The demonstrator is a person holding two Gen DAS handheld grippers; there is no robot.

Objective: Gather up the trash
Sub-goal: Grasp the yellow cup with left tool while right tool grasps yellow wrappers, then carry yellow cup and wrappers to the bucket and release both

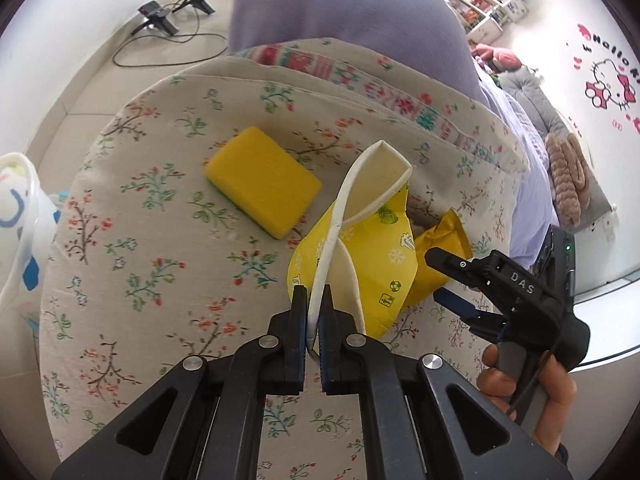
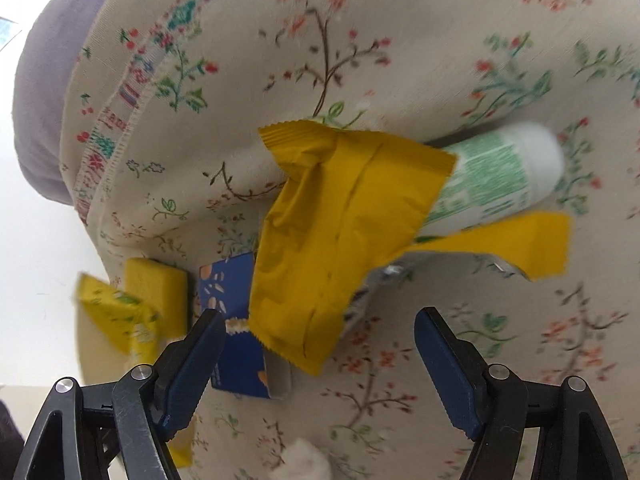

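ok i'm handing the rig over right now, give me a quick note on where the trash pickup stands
Left tongs: shut on the rim of the crushed yellow paper cup, above the floral cushion.
Right tongs: open, empty, pointed at the mustard wrapper.
Still on the cushion: the mustard wrapper, a white and green bottle partly under it, a blue packet, a yellow sponge.
A white bag shows at the left edge of the left wrist view.
Done: cup gripped, not yet binned.
Left: drop the cup, then probably collect the wrapper, packet and bottle.
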